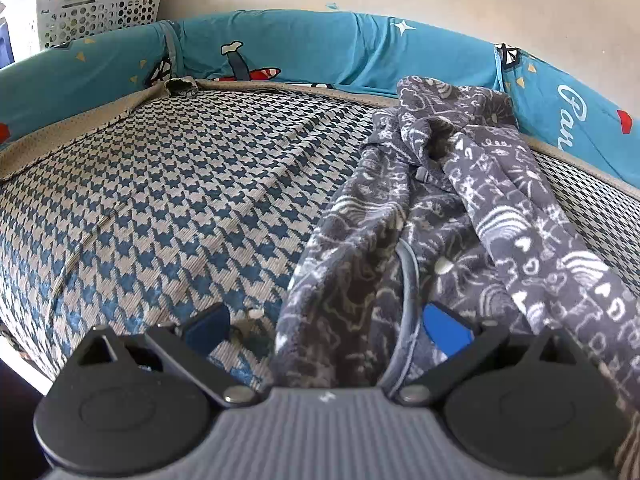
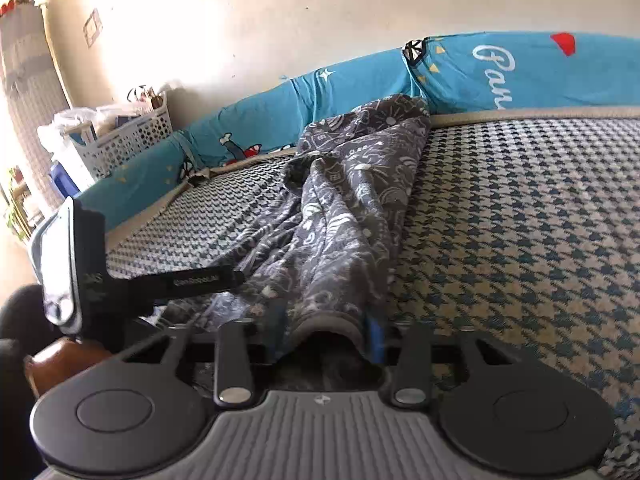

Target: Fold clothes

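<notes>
Two grippers were in your hands, both at the near edge of the bed. Your right gripper [image 2: 325,332] had its blue pads drawn in against a grey hem of the patterned grey garment [image 2: 344,216]; the hem bulged between them, pinched on both sides. Your left gripper [image 1: 326,326] stood with its jaws wide apart: the garment's edge and a grey piped seam lay in the gap, with the right-hand blue pad beside the fabric, but neither pad pressed on it.

Only your right view showed the other tool: a black arm [image 2: 200,278] with small white lettering, too blurred to read, and a phone-like screen [image 2: 56,264] on a black mount. A brown rounded object below it was cut off by the gripper body and could not be identified. Only your left view showed the bare left half of the houndstooth bedcover [image 1: 160,200].

Further off, the garment ran in a crumpled ridge up the cover to the blue bumper cushion [image 1: 320,44] against the wall. White script on that cushion read "Par", the rest cut off. Beyond its corner stood a white perforated basket [image 1: 100,12] of boxes; their print was illegible.
</notes>
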Demonstrator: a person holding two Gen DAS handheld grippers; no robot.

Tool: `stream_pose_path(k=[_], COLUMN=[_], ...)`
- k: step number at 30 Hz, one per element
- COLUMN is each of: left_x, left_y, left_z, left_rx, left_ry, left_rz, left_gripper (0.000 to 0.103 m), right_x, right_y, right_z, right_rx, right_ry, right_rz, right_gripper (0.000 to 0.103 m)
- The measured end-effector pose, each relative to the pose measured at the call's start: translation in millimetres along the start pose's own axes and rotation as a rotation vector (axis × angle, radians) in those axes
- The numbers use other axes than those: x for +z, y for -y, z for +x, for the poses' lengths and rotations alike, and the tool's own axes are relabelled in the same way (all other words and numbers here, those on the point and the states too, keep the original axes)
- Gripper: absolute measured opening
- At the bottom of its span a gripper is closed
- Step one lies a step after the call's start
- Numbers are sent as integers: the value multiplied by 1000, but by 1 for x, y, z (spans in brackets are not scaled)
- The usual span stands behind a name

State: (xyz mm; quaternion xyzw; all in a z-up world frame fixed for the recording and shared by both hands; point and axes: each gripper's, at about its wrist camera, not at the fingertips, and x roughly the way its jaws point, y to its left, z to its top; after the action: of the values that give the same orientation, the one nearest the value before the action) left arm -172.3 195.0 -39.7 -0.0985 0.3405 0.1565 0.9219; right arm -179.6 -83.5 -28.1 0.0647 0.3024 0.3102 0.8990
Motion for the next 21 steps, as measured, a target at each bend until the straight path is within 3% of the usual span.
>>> stream_pose_path(k=[4,7,12,18,21], left_x=[0,0,1,1,1], left_y=[1,0,-1,0,-1], left_z=[-1,-2,-5,-10,-13], left_rx=[-3,-4,-19,-45,-47], left_ry=[-1,2,6,11,17], left_rz=[-6,-12,-31,-54,-64], left_gripper=[103,103,103,103,103], right_x=[-1,1,6,3,-1], right_y=[3,11,22,0,-17], right_z=[2,0,-7,-21,-18], right_rx=[-13,-22,-70,-59,-47], right_ry=[0,16,29,99,84], right_rz=[16,88,184,5,-103], right_gripper=[31,67,67,65,61])
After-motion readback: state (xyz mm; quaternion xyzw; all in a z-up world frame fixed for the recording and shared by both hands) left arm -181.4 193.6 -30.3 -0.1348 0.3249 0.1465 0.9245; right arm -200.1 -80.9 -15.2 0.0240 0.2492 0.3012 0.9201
